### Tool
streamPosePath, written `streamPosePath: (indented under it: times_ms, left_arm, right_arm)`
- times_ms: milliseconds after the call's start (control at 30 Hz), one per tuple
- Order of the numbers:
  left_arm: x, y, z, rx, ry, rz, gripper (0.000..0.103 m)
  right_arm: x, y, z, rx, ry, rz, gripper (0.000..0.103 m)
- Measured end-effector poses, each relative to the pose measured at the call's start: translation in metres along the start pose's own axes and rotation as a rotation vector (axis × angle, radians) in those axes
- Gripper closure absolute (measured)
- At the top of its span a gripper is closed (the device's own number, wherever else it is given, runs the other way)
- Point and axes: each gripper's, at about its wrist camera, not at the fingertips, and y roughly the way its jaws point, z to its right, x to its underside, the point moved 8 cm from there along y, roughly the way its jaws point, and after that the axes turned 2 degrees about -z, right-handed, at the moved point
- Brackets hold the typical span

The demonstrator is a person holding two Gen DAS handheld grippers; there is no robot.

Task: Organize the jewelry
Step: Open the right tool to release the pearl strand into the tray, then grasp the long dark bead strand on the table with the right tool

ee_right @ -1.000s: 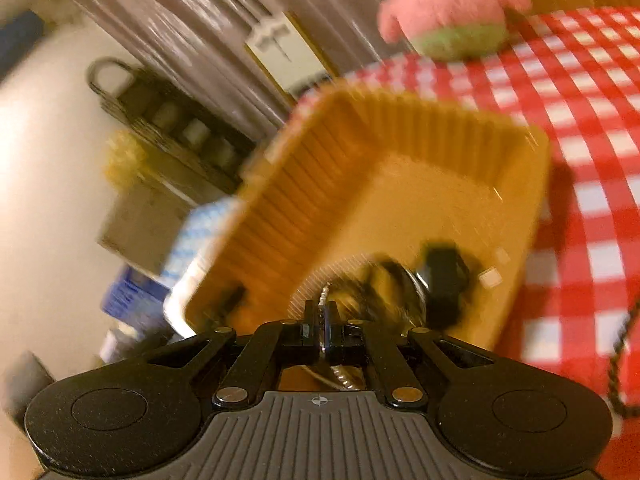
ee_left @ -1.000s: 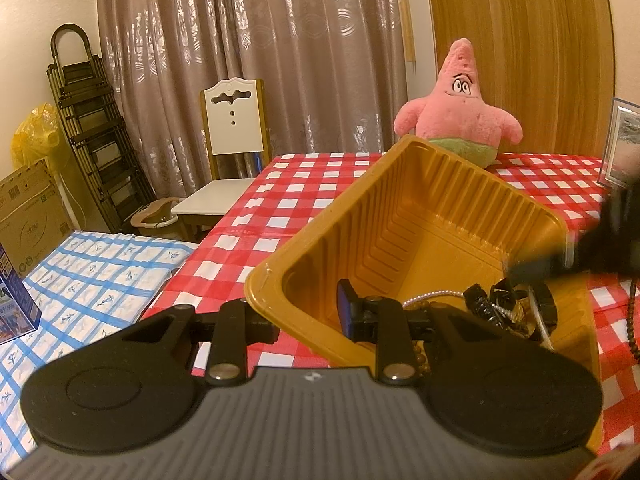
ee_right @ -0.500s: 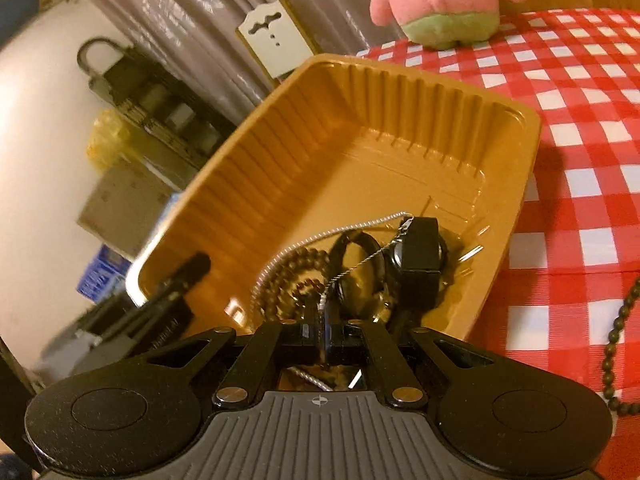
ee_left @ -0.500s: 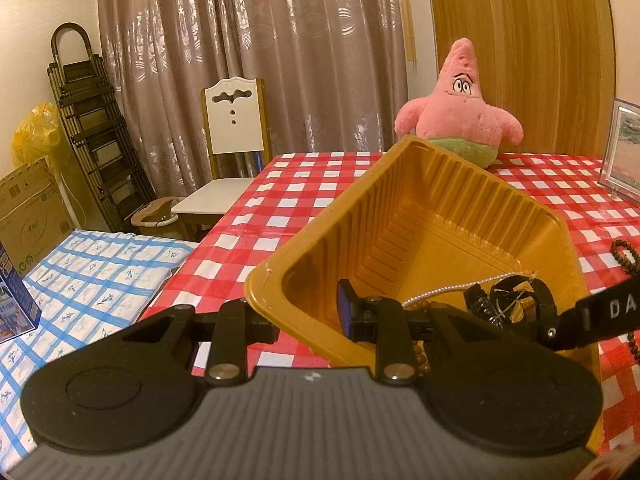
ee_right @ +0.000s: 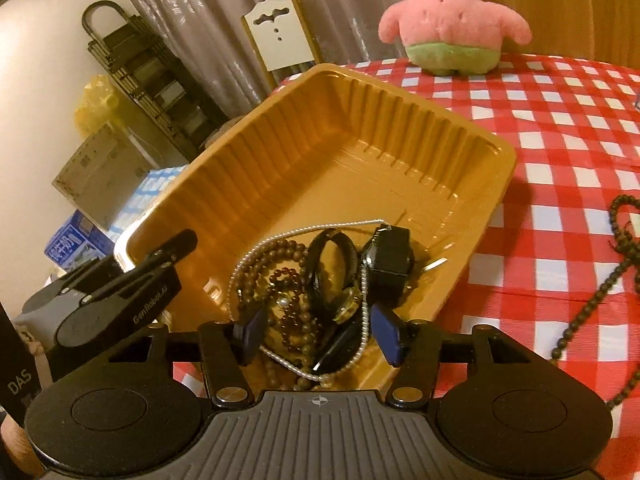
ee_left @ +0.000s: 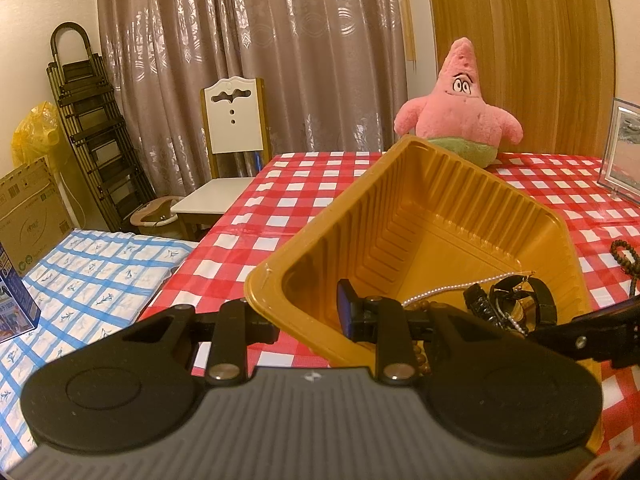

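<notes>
Holding tray point(ee_right: 280, 152) | contents: necklace point(ee_right: 288, 236), beads point(ee_right: 280, 264), watches point(ee_right: 390, 258)

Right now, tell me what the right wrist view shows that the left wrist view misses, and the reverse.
Only the right wrist view shows the full pile in the tray: brown bead bracelets, the dark red bead bracelet, and the opening right gripper with nothing pressed between its pads.

Only the left wrist view shows the picture frame and the left gripper clamping the tray's rim.

Both show the gold plastic tray, pearl chain, black smartwatch, Patrick plush and loose bead necklace.
</notes>
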Motion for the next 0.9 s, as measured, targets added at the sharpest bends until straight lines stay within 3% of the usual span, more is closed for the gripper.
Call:
streamPosePath:
  times_ms: [900]
  left_arm:
    - [0.0, 0.0, 0.0, 0.001, 0.002, 0.002, 0.078]
  right_arm:
    - [0.014, -0.042, 0.036, 0.08, 0.082, 0.05, 0.045]
